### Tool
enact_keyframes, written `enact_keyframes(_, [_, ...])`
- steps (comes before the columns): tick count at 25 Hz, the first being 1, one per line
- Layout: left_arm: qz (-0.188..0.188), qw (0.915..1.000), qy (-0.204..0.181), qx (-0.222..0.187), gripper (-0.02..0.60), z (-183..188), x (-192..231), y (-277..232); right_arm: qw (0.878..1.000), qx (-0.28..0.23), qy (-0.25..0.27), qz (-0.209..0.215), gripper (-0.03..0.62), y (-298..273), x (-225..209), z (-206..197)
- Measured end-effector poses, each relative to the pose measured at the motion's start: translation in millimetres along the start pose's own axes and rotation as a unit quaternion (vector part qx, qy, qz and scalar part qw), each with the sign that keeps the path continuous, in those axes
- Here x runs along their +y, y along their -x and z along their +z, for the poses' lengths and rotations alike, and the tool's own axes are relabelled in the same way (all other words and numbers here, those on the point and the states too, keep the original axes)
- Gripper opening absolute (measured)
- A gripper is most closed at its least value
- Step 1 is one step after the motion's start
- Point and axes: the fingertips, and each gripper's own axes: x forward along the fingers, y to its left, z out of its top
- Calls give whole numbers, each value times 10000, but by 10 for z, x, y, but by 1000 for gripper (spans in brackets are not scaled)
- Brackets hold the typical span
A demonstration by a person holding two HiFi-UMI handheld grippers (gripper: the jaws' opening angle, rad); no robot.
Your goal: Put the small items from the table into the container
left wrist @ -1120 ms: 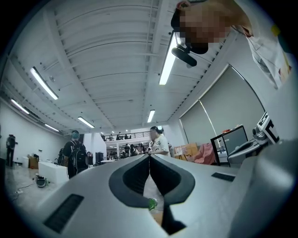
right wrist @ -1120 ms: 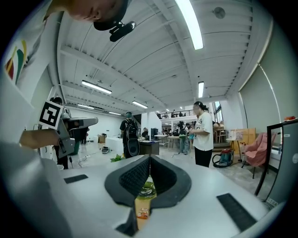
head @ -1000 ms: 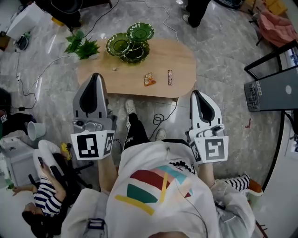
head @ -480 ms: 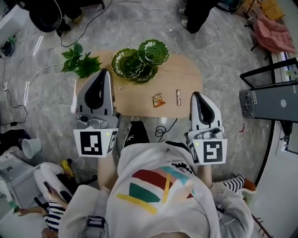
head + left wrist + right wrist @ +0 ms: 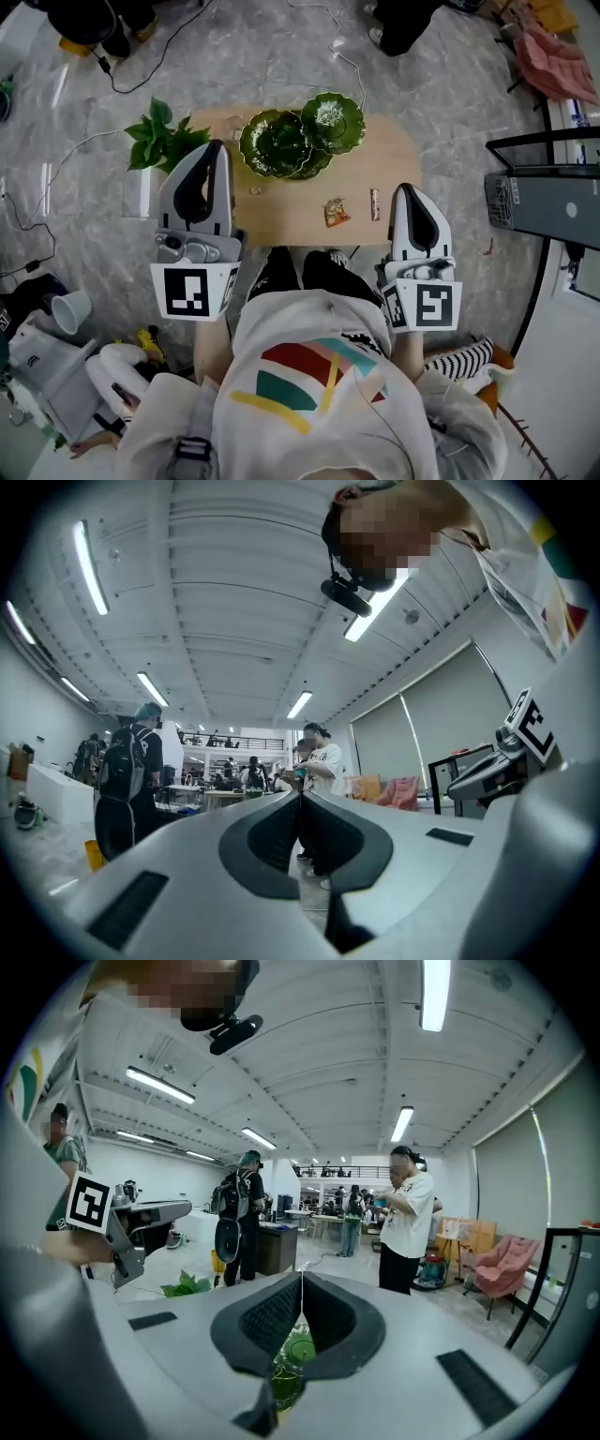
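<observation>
In the head view a low oval wooden table (image 5: pixel 291 227) stands just ahead of me. On its far side sits a cluster of green glass dishes (image 5: pixel 300 142). On the bare wood lie an orange snack packet (image 5: pixel 336 212), a small brown bar (image 5: pixel 374 203) and a tiny beige item (image 5: pixel 255 190). My left gripper (image 5: pixel 214 148) hovers over the table's left end, shut and empty. My right gripper (image 5: pixel 406 191) is at the table's right edge, beside the bar, also shut and empty. In the right gripper view (image 5: pixel 302 1277) the green dishes (image 5: pixel 293 1354) show below the jaws. The left gripper view (image 5: pixel 300 794) looks level into the room.
A potted green plant (image 5: pixel 159 141) stands at the table's left end. My feet (image 5: pixel 323 261) are at the table's near edge. Cables run over the marble floor. A dark desk with a screen (image 5: pixel 553 202) is at the right, a paper cup (image 5: pixel 64 309) at the left.
I have walked up to the table: it and the dishes have slid nearer in the head view, and both shut grippers now reach its near edge.
</observation>
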Motion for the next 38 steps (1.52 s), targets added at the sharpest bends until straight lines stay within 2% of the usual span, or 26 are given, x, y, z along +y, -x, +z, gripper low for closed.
enact_keyframes(3, [-154,9999,-57,33,9,-79,-55,-174,9997,92,-134,-200,15,-80,-145,-68])
enact_keyframes(8, [-383,9988,284,77,11,-310,-306,-366,9984,179,-292,-451,15,-17,-435,-226])
enact_keyframes(13, [-948,9947,380,81,11,-373,-802,-698,9913,284,-1123,-620,17,26,-854,-554])
enact_keyframes(15, [-1125,9926,426,143,11,-487,-1044,-783,9891,480,-1216,-675,20,21,-1014,-775])
enact_keyframes(16, [-1217,9914,429,201,11,-567,-1158,-813,9880,589,-1209,-762,43,0,-1098,-916])
enact_keyframes(18, [-1400,9886,450,325,11,-747,-1376,-857,9835,815,-1240,-1038,197,-49,-1291,-1285])
enact_keyframes(19, [-1488,9870,467,397,11,-853,-1481,-870,9800,967,-1291,-1164,232,-75,-1391,-1524])
enact_keyframes(21, [-1668,9832,454,586,11,-1118,-1666,-880,9723,1455,-1391,-1187,232,-154,-1514,-2122])
enact_keyframes(23, [-1826,9796,378,751,11,-1428,-1800,-901,9632,2049,-1433,-990,232,-275,-1528,-2806])
enact_keyframes(26, [-1957,9763,311,870,9,-1897,-1951,-972,9499,2654,-1446,-798,230,-461,-1544,-3756])
enact_keyframes(29, [-1995,9737,349,1042,11,-2257,-2042,-1010,9295,3207,-1606,-859,230,-519,-1517,-4546])
enact_keyframes(31, [-1975,9731,366,1133,11,-2417,-2090,-1040,9152,3525,-1745,-881,230,-521,-1469,-4936])
enact_keyframes(33, [-1919,9733,393,1199,11,-2544,-2126,-1058,9063,3760,-1757,-802,230,-527,-1398,-5218])
enact_keyframes(36, [-1803,9739,443,1306,11,-2692,-2140,-1049,8946,4158,-1497,-660,230,-541,-1312,-5577])
enact_keyframes(38, [-1761,9744,446,1328,11,-2721,-2142,-1030,8806,4503,-1366,-559,230,-529,-1254,-5790])
